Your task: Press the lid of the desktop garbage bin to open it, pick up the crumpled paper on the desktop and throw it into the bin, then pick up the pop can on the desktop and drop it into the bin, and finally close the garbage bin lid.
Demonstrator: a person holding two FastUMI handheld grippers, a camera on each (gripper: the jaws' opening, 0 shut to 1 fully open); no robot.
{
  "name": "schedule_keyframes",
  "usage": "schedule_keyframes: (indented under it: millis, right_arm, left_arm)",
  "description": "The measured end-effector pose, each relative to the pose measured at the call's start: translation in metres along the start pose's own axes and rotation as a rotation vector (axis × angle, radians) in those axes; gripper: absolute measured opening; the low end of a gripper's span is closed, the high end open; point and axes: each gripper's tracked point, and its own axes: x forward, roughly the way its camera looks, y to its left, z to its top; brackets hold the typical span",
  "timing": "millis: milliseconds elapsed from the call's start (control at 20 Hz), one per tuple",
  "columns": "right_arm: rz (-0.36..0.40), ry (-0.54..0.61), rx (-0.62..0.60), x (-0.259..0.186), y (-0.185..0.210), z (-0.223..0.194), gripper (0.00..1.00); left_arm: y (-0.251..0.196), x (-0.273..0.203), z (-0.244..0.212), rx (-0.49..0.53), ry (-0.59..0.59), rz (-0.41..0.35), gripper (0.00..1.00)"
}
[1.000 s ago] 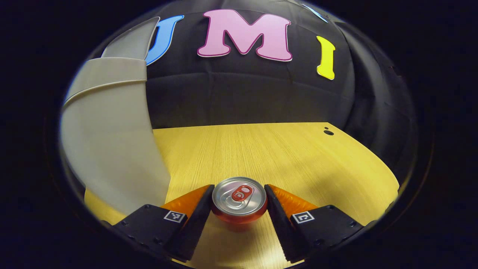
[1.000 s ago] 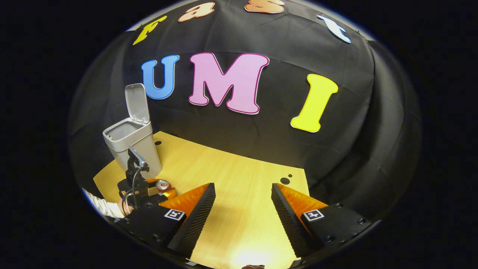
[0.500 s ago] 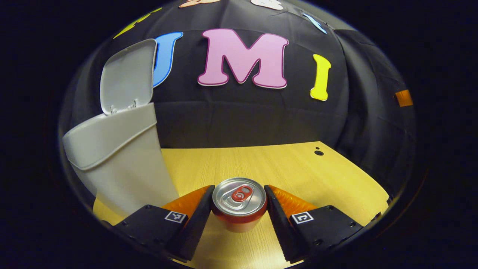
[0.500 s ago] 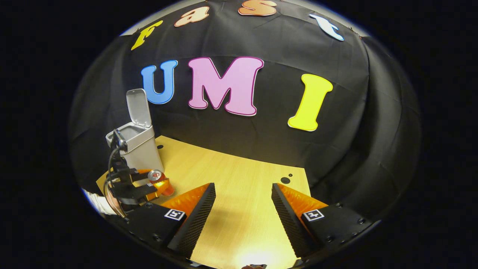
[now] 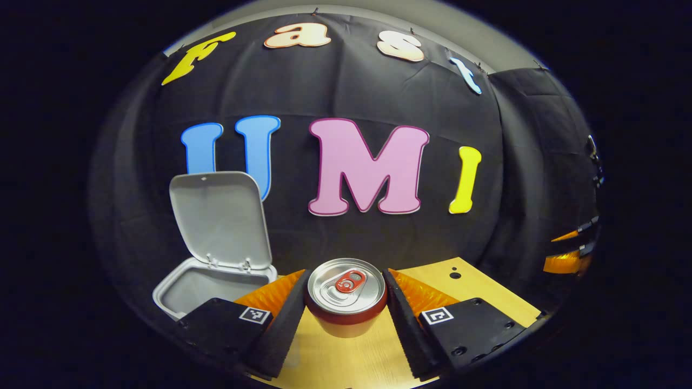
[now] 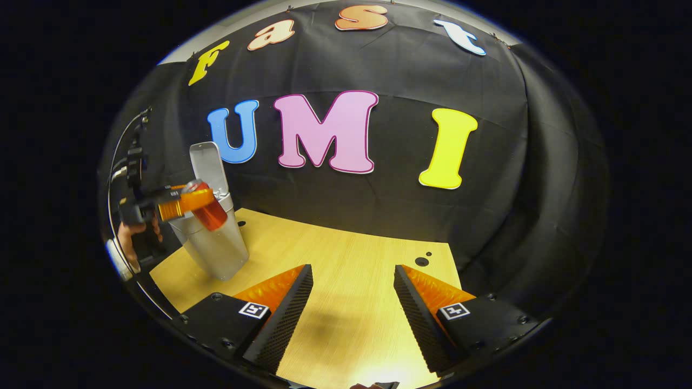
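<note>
L tool (image 5: 346, 294) is clamped on the can (image 5: 346, 289), both fingers pressed on its sides just under the rim, top w/ pull tab facing the camera. Right gripper view shows that can (image 6: 203, 202) held up in the air, clear of the desk (image 6: 346, 270), at about the height of the bin's rim and just in front of it. Bin (image 6: 216, 243) stands near the desk's back-left corner; lid (image 5: 219, 219) is up, mouth open. Can't see inside well enough to tell if the paper's in there. R tool (image 6: 351, 308) is spread wide, holding nothing, low over the desk's front edge.

Step in hand, as I judge it: getting the can over the mouth and dropping it in.

Tips:
- Keep the squeeze steady till the can is fully over the opening, not over the rim.
- Stay clear of the raised lid; a knock could shut it.
- Come in slightly above the rim, then let go low so it doesn't bounce out.
- Bin looks light and narrow at the base; don't bump the wall or it may tip.
- R tool stays out of the way, ready for the lid.
</note>
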Motion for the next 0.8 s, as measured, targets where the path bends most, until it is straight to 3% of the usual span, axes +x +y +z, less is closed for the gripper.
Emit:
schedule_keyframes:
  millis: [150,250,500,800]
  right_arm:
    - [0.009,-0.01,-0.003,-0.006,0.003,0.0,0.98]
    - [0.019,-0.007,-0.004,-0.003,0.004,0.0,0.98]
    - [0.043,0.016,0.013,-0.007,0.018,-0.014,0.98]
    - [0.046,0.029,0.008,-0.015,0.021,-0.019,0.98]
  left_arm:
    - [0.059,-0.011,0.045,0.046,-0.056,0.095,0.86]
    - [0.095,-0.012,0.05,0.034,-0.053,0.136,0.86]
    - [0.164,-0.009,0.012,-0.01,0.032,0.265,0.86]
    - [0.186,-0.012,-0.023,-0.064,0.078,0.286,0.87]
